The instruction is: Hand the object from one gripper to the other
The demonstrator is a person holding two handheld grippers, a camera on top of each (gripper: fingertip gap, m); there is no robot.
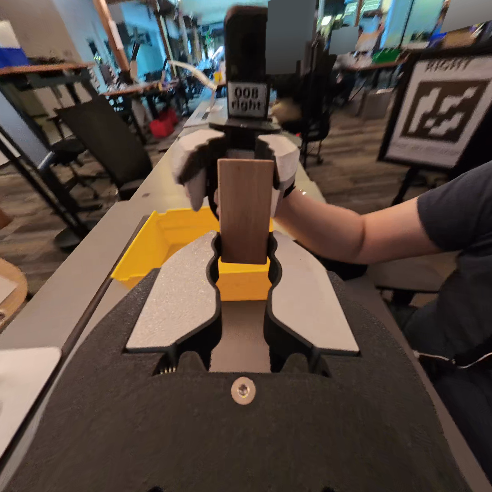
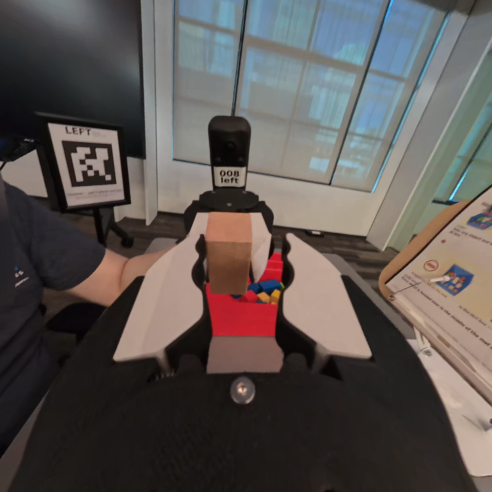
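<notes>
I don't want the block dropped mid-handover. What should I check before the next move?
1. Left gripper shut on the wooden block: ok.
2. Right gripper open to receive: ok.
3. Block's free end lies between the right gripper's fingers: ok.
4. Block centred in the right gripper: not ok; it sits close to one finger, with a gap at the other.
5. Right gripper closed on the block before the left lets go: not ok, not yet done.
6. Block free of the yellow bin below it: ok.
</notes>
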